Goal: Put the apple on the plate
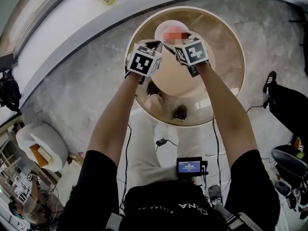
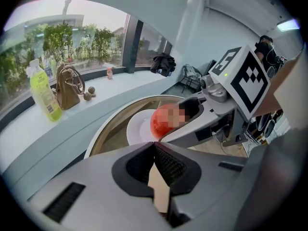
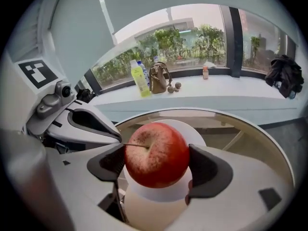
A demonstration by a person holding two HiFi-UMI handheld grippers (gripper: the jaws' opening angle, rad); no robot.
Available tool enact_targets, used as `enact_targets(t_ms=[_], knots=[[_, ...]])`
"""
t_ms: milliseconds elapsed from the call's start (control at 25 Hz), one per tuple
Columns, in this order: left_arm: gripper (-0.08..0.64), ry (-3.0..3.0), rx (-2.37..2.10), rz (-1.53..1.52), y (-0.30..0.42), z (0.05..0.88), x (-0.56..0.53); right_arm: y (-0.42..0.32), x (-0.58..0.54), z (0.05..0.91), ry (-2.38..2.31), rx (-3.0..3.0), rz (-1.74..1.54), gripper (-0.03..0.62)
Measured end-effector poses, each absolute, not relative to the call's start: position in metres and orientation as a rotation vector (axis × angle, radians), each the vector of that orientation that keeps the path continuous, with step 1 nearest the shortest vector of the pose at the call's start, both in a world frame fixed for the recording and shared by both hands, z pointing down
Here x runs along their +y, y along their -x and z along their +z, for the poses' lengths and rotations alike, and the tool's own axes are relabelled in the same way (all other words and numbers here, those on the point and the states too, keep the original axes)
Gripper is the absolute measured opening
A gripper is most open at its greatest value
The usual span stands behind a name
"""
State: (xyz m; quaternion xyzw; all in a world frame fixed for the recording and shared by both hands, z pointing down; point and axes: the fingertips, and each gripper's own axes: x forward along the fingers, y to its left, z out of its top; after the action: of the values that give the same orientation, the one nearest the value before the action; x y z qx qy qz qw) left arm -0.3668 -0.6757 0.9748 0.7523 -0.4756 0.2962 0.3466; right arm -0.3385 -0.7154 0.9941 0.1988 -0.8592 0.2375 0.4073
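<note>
Between the jaws of the right gripper (image 3: 155,164), over the white plate (image 3: 196,134) on the round table (image 1: 226,47): red apple (image 3: 156,154), clamped at both flanks. Apple-plate contact can't be made out. Left gripper (image 2: 154,151) just beside, jaws pressed together, nothing between.

Red apple (image 3: 156,154), wht plate (image 3: 194,132)

Bright daylight pours through the windows (image 3: 192,42), overexposed at the top. Fisheye warps and blackens the 2 gripper views' corners. A mosaic patch blurs the apple (image 2: 160,124) in 2 views.
</note>
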Motion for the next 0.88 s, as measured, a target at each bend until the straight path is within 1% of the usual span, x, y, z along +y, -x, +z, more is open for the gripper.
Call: enact_targets(t_ms=[280,520,640,880], knots=[[0.017,-1.94,-1.224,0.785,0.366,0.961,-0.666,0.319,-0.716,0.983,-0.537,-2.127,0.63,0.413],[0.017,-1.914,-1.218,0.821,0.364,0.922,-0.644,0.285,-0.703,0.932,-0.571,-2.084,0.654,0.413],[0.017,-1.914,-1.208,0.844,0.35,0.873,-0.622,0.264,-0.678,0.877,-0.564,-2.069,0.677,0.413],[0.017,-1.998,-1.175,0.861,0.32,0.722,-0.579,0.242,-0.621,0.707,-0.51,-2.154,0.792,0.405]])
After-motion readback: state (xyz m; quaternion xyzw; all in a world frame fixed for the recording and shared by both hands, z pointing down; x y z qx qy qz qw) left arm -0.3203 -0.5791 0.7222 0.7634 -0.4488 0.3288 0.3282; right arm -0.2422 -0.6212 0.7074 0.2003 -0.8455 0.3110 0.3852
